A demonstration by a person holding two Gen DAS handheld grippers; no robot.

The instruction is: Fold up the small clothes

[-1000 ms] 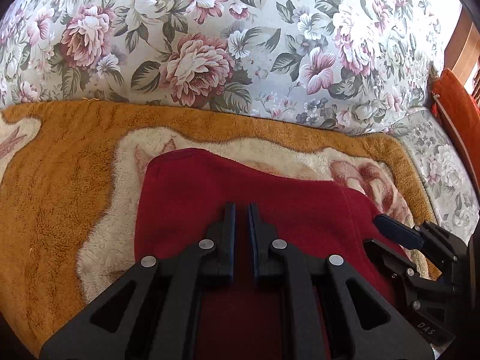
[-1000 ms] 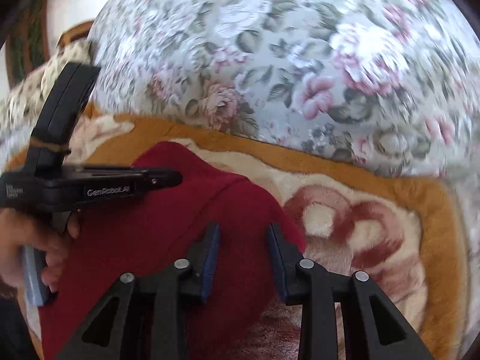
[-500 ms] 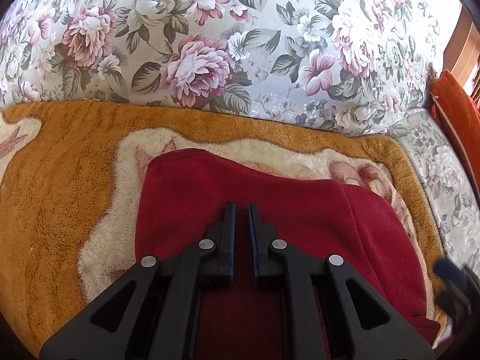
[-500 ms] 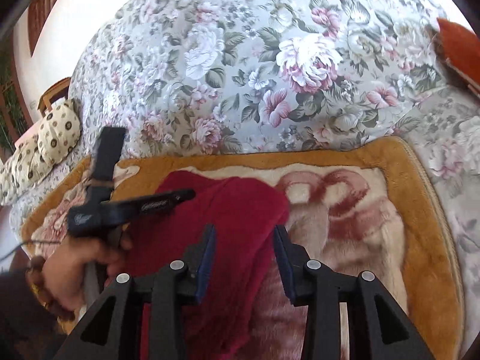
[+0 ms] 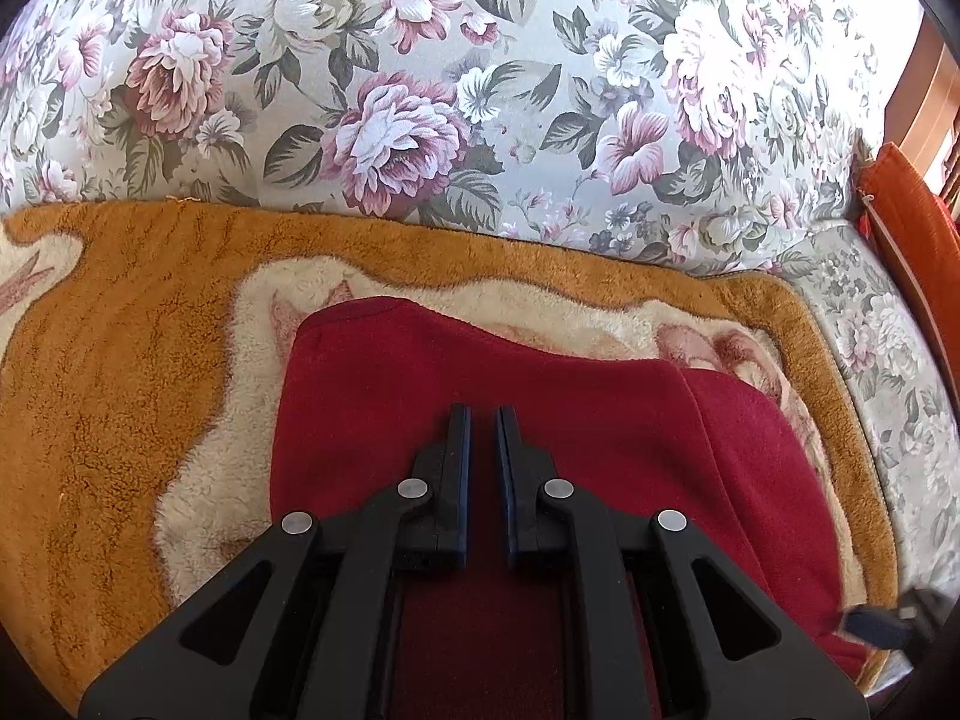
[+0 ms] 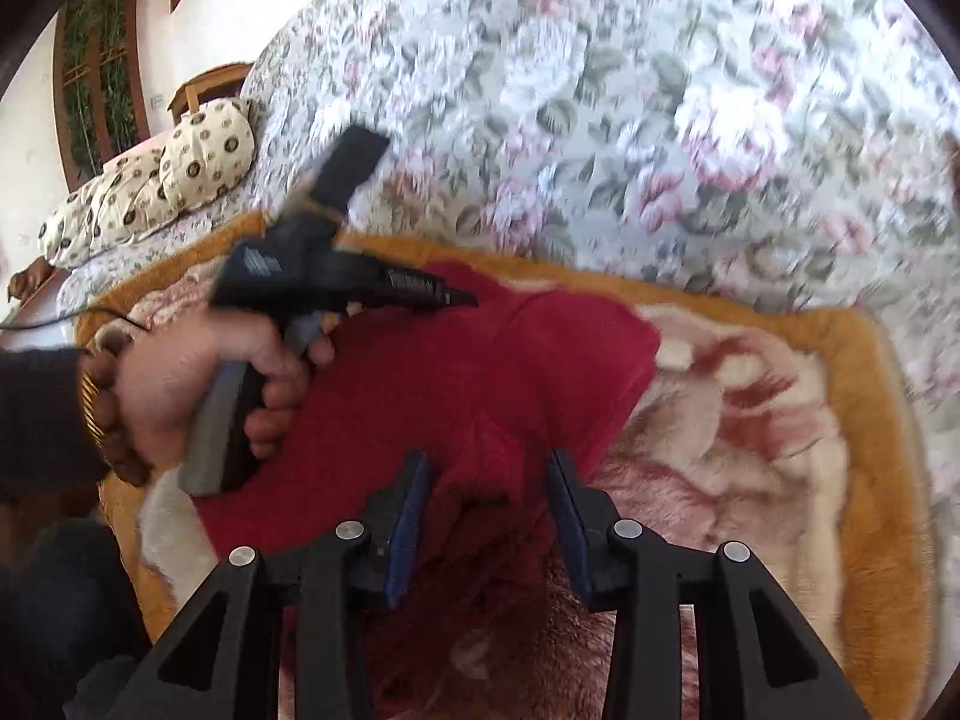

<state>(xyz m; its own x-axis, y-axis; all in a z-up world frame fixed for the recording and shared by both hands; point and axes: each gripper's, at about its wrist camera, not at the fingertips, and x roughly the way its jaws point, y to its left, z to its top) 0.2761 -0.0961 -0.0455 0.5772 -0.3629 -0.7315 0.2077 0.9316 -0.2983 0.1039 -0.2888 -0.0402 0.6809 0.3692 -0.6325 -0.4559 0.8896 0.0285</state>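
On the blanket (image 5: 108,396), a red garment (image 5: 540,384) lies folded over, its upper layer ending in a diagonal edge toward the right. Blanket covers a floral sofa (image 5: 420,90) seat. Left hand-held gripper (image 5: 483,420): jaws nearly closed, narrow gap between the pads, nothing in the gap; tips sit over the garment's middle; contact with the cloth cannot be told. Right hand-held gripper (image 6: 487,468): jaws partly open, over the garment's near right edge, pads clear of the cloth. Right wrist view is blurred; it shows a hand (image 6: 198,384) gripping the left gripper's handle. Orange cushion (image 5: 912,228) at far right.
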